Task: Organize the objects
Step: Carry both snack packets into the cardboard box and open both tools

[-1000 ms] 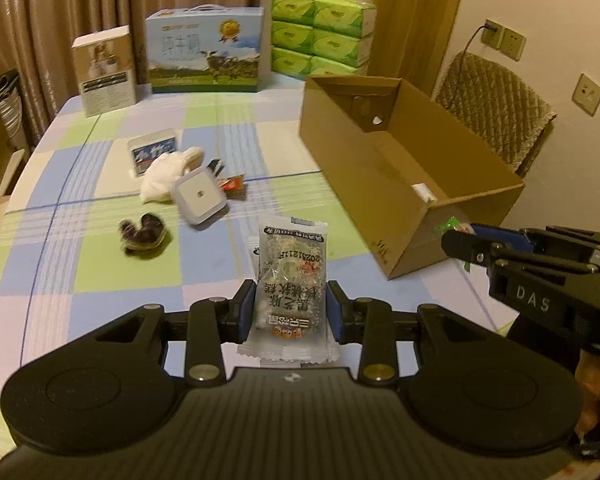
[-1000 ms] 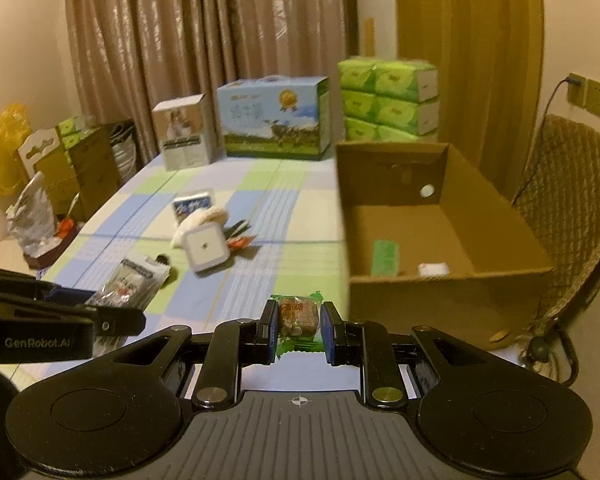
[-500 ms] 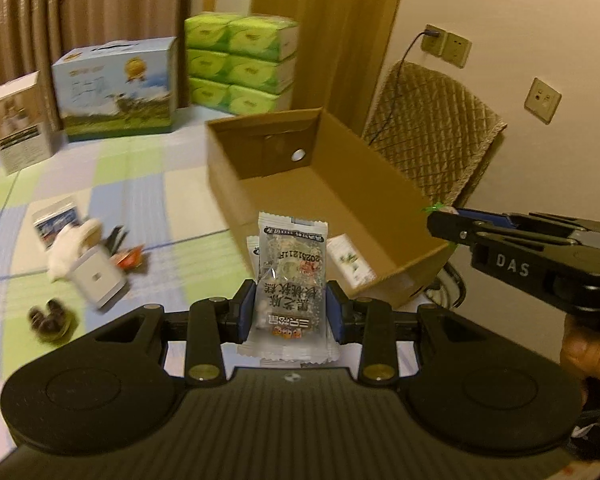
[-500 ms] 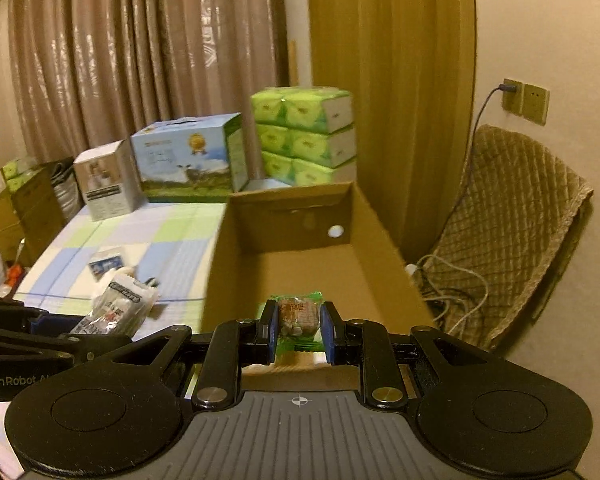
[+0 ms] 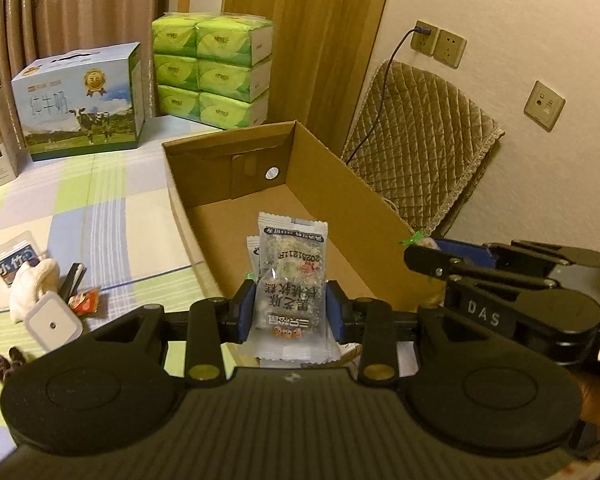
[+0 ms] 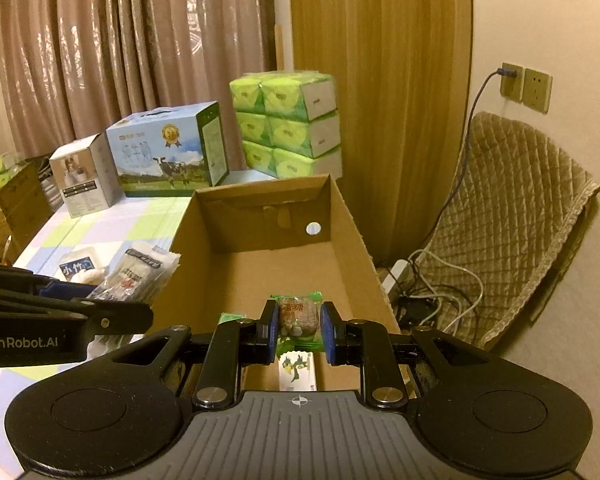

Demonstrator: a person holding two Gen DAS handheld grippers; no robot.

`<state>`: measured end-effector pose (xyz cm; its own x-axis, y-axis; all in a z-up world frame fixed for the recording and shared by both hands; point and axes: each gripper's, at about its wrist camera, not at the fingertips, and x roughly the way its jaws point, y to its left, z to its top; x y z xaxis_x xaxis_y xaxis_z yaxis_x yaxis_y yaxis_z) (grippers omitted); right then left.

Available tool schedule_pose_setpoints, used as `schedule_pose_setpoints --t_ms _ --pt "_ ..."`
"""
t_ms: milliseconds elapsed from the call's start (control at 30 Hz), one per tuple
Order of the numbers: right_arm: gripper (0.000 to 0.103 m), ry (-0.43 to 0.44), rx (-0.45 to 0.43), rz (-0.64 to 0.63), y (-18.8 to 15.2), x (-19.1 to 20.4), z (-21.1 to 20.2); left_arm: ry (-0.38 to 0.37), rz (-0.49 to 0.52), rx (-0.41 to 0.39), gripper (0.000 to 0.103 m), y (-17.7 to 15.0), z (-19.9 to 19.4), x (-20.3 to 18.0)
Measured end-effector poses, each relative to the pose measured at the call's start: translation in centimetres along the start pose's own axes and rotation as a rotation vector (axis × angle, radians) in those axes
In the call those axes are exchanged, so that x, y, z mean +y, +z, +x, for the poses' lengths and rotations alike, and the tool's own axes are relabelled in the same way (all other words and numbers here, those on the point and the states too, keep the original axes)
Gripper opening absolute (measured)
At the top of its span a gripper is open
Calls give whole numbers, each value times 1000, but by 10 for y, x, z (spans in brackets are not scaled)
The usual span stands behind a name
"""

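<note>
You have swung both tongs from the desk [image 5: 100, 200] to above the open brown cardboard box [image 6: 356, 248]. Left tongs [image 5: 291, 312] clamp one clear snack packet [image 5: 290, 280]; right tongs [image 6: 299, 330] clamp one green-wrapped candy [image 6: 298, 316]. Two small packets lie inside the box, lower centre.

6 green tissue packs [image 5: 212, 70] stacked beside a milk carton [image 5: 80, 100]; quilted chair [image 5: 420, 152] by the wall.

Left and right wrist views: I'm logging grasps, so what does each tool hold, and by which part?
Left tool: clear snack packet, pinched across its lower half. Right tool: green-wrapped candy, gripped by its sides at mid-body.
</note>
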<state>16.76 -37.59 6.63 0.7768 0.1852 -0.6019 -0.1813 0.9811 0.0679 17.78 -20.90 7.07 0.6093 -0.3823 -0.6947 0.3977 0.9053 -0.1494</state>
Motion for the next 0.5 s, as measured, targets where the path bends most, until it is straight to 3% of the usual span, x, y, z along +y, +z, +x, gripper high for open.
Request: schedule_pose_setpoints --t_ms 500 --pt "19 2 26 54 9 -23 29 -21 -52 11 34 18 43 9"
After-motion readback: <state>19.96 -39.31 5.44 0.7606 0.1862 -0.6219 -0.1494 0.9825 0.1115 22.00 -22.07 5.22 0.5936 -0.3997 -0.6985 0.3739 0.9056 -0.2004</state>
